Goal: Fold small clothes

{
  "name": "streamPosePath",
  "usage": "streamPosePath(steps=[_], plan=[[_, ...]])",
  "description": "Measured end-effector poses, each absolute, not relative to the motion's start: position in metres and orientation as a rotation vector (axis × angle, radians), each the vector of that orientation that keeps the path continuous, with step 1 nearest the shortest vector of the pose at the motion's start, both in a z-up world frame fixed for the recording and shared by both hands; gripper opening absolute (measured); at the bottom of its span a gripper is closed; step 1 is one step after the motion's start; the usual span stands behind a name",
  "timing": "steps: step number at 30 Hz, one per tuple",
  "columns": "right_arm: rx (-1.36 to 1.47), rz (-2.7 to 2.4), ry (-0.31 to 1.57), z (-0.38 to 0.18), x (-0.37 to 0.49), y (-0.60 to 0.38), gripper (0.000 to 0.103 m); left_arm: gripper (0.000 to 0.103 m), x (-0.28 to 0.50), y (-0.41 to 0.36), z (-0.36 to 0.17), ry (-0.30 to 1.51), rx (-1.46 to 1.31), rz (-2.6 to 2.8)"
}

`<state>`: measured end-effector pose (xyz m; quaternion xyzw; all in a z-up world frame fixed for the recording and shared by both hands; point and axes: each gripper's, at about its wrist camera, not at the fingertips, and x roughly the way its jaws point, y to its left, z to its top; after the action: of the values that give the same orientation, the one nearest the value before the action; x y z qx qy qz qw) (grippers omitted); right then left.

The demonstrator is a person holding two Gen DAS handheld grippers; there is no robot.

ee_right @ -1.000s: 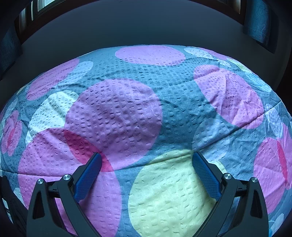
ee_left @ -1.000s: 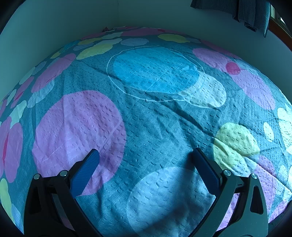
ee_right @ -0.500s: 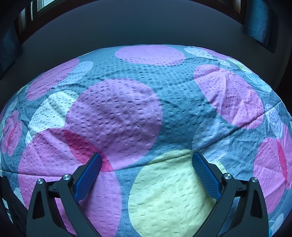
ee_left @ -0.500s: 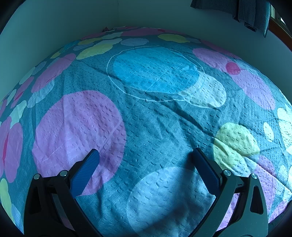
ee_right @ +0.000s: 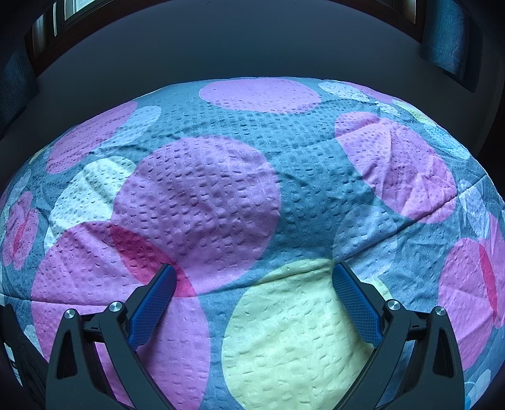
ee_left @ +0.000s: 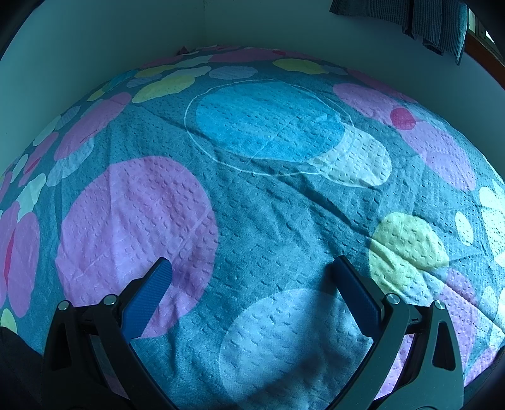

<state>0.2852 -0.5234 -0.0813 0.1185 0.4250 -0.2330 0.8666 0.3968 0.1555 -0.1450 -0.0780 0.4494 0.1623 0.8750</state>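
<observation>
No small garment shows in either view. My left gripper [ee_left: 251, 268] is open and empty, its blue pads wide apart just above a teal bedspread [ee_left: 268, 214] printed with purple, yellow and white circles. My right gripper [ee_right: 252, 274] is also open and empty, low over another part of the same bedspread [ee_right: 303, 176]. A thin white ring [ee_left: 217, 154] is drawn or stitched around a blue circle farther ahead in the left wrist view.
Walls [ee_left: 94, 38] close off the far sides of the bed in the left wrist view. A dark curtain [ee_left: 435, 19] hangs at the upper right there. In the right wrist view a dark wall [ee_right: 252, 41] and windows with curtains [ee_right: 448, 38] lie beyond the bed.
</observation>
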Motion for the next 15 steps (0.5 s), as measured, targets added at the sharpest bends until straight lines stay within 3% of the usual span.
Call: streamPosePath(steps=[15], plan=[[0.245, -0.491, 0.883, -0.0737, 0.2803, -0.5228, 0.099, 0.101, 0.3974, 0.1555, -0.1454, 0.939, -0.163, 0.338]])
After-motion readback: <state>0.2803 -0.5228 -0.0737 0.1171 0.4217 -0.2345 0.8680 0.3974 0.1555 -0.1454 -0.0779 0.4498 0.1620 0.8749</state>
